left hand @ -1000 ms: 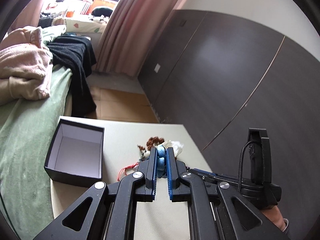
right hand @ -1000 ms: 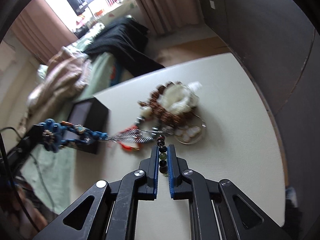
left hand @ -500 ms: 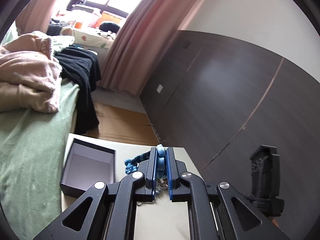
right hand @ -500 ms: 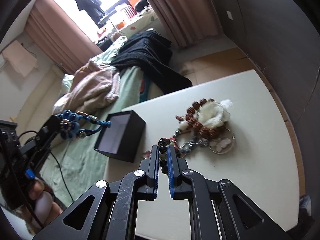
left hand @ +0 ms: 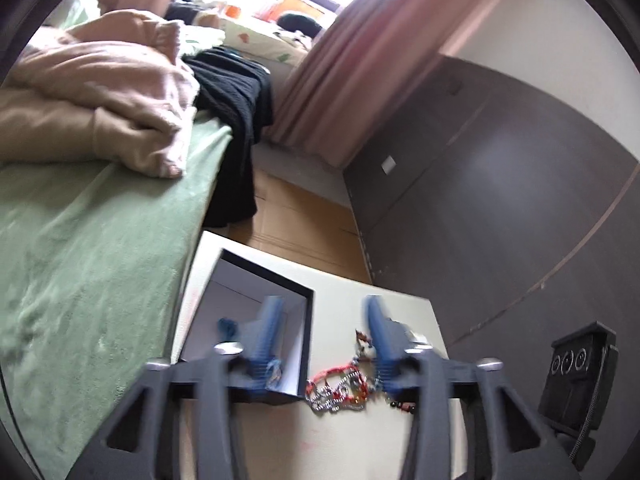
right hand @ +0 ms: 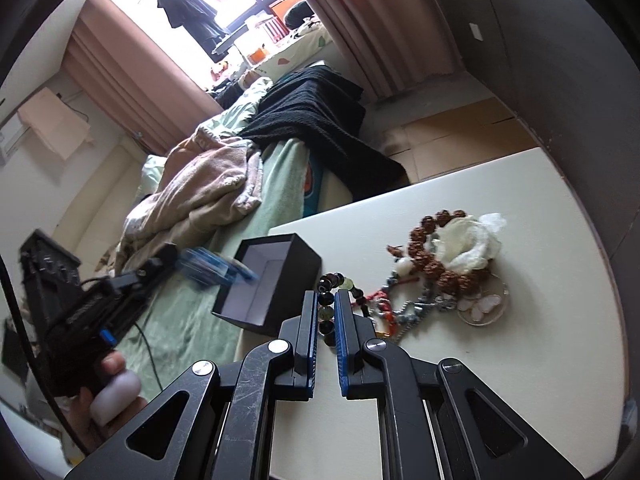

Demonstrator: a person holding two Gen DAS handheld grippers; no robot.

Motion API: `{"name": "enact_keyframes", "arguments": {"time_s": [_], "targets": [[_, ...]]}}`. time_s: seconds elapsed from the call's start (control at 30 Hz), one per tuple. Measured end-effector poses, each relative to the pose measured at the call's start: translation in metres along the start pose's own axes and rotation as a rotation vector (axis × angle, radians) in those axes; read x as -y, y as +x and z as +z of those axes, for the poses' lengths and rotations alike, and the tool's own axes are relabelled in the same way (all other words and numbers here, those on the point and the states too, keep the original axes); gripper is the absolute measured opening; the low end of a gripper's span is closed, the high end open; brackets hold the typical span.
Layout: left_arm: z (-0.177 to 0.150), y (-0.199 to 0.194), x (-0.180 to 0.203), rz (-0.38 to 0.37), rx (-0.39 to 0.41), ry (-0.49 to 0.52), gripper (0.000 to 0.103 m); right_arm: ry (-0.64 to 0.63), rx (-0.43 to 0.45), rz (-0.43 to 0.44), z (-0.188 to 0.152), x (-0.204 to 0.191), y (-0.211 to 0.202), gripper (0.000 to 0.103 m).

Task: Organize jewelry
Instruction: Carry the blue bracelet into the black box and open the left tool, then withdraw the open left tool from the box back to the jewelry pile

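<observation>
Left gripper (left hand: 320,334) jaws wide apart over the black box (right hand: 276,284) at the desk's (right hand: 520,360) left edge; blue piece (left hand: 227,326) inside the box. Right gripper (right hand: 327,312) clamps a dark bead bracelet (right hand: 332,280). Jewelry pile (right hand: 444,276) toward the far right corner.

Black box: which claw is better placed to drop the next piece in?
Right. The right claw grips the dark bead bracelet near the black box; the left claw is open and holds nothing.
</observation>
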State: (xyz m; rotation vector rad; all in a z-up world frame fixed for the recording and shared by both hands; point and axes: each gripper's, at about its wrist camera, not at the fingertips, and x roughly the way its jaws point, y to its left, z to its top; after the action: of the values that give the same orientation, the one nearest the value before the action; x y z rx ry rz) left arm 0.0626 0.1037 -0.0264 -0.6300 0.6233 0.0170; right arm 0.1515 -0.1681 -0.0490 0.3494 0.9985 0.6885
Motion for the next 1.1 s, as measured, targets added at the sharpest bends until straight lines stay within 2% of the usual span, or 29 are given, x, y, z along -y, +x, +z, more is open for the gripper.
{"name": "enact_keyframes", "arguments": {"time_s": [0.03, 0.13, 0.57, 0.73, 0.77, 0.8, 0.83, 0.9, 0.97, 1.1], "targets": [[0.001, -0.003, -0.003, 0.006, 0.02, -0.008, 0.064, 0.0, 0.0, 0.007, 0.001, -0.002, 0.002, 0.01], [0.005, -0.012, -0.007, 0.012, 0.061, -0.016, 0.073, 0.003, -0.003, 0.04, 0.005, -0.008, 0.009, 0.01], [0.016, -0.034, -0.031, 0.019, 0.118, -0.098, 0.074, -0.038, -0.007, 0.193, 0.022, -0.071, 0.043, 0.01], [0.017, -0.037, -0.037, 0.023, 0.115, -0.115, 0.074, -0.059, -0.014, 0.257, 0.023, -0.089, 0.063, 0.01], [0.017, -0.037, -0.037, 0.023, 0.114, -0.114, 0.074, -0.07, -0.012, 0.241, 0.021, -0.089, 0.068, 0.022], [0.016, -0.038, -0.036, 0.023, 0.112, -0.11, 0.074, -0.066, -0.03, 0.208, 0.019, -0.085, 0.075, 0.049], [0.016, -0.038, -0.034, 0.023, 0.112, -0.105, 0.074, -0.049, -0.047, 0.188, 0.018, -0.08, 0.079, 0.059], [0.015, -0.037, -0.033, 0.017, 0.114, -0.105, 0.074, 0.001, -0.052, 0.121, 0.016, -0.064, 0.08, 0.061], [0.014, -0.035, -0.029, 0.007, 0.11, -0.101, 0.074, 0.007, -0.032, 0.115, 0.015, -0.052, 0.07, 0.061], [0.01, -0.028, -0.019, 0.002, 0.089, -0.073, 0.074, 0.049, -0.014, 0.043, 0.016, -0.029, 0.049, 0.061]]}}
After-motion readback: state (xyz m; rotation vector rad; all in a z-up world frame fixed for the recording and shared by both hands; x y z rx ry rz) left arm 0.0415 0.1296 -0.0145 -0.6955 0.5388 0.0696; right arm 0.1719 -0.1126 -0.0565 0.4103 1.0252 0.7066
